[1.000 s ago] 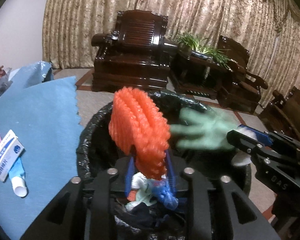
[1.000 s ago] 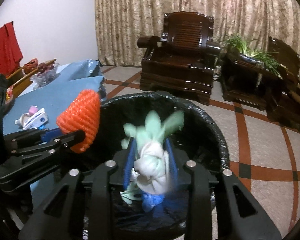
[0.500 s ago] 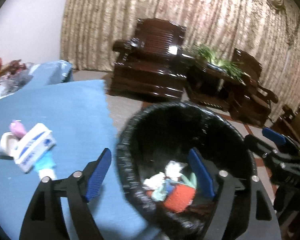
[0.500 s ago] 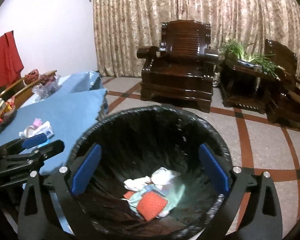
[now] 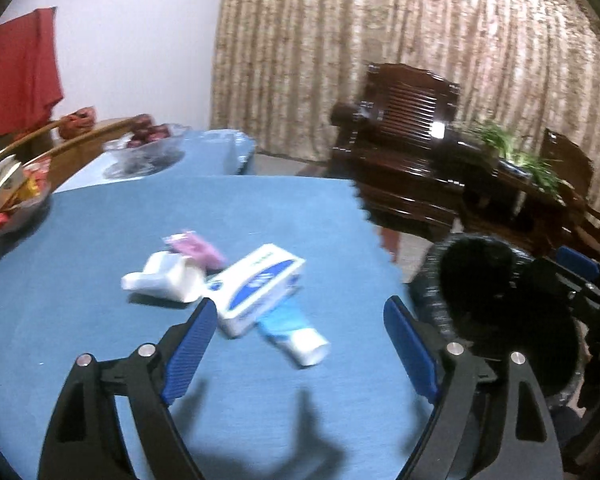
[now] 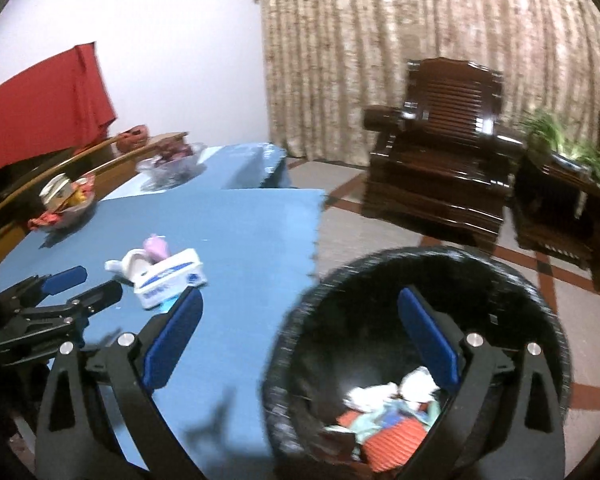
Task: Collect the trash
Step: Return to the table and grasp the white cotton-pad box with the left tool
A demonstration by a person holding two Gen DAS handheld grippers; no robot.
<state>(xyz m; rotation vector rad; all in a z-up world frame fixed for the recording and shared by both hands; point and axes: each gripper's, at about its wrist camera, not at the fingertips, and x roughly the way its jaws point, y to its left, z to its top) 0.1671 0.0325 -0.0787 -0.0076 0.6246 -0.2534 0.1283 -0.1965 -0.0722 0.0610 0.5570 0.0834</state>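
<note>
My left gripper (image 5: 300,348) is open and empty, above the blue table (image 5: 100,320), just short of a small pile of trash. The pile is a white and blue box (image 5: 260,288), a blue and white tube (image 5: 296,340), a white cup-like piece (image 5: 164,280) and a pink wrapper (image 5: 196,246). My right gripper (image 6: 300,340) is open and empty, at the left rim of the black-lined bin (image 6: 540,300). The bin holds an orange net (image 6: 396,436), crumpled white paper (image 6: 380,394) and green scraps (image 6: 374,418). The box also shows in the right wrist view (image 6: 168,276).
The bin (image 5: 480,280) stands just off the table's right edge. Bowls of snacks (image 5: 8,200) and fruit (image 5: 144,152) sit at the table's far left. Dark wooden armchairs (image 5: 400,152) and a plant (image 5: 512,152) stand behind, before a curtain.
Both grippers opened and dropped the orange net and the green scrap into the bin. Both have then swung left, the left one over to the table's trash pile.
</note>
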